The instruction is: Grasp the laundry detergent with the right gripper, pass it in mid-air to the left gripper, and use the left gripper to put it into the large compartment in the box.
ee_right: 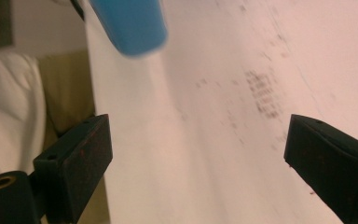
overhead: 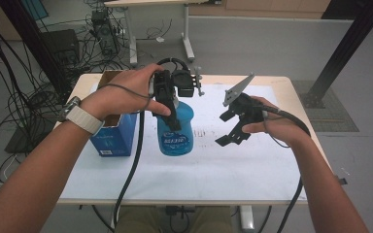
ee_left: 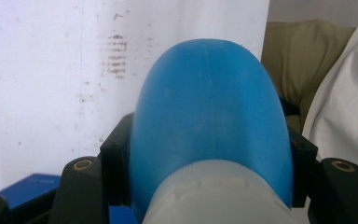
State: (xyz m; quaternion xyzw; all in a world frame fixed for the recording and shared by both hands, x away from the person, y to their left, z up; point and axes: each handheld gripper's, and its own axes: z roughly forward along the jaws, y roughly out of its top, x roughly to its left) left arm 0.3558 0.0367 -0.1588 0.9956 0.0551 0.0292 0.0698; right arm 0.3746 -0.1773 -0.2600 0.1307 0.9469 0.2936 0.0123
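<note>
The white table (overhead: 252, 170) fills the middle of the high view, with a blue box (overhead: 111, 138) at its left side. Just right of the box, near the middle of the picture, the blue bottle (overhead: 176, 128) stands up tall, top end up, and the left gripper (overhead: 172, 109) comes down from above with its jaws squeezed on the bottle's sides. The right gripper (overhead: 233, 128) hangs tilted at the right of the middle, jaws wide apart and holding nothing.

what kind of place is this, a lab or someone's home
Most likely a lab or workshop set up for recording. Bundles of black cables trail over a bare grey floor, dark frame posts flank the white table, and electronics sit behind.
</note>
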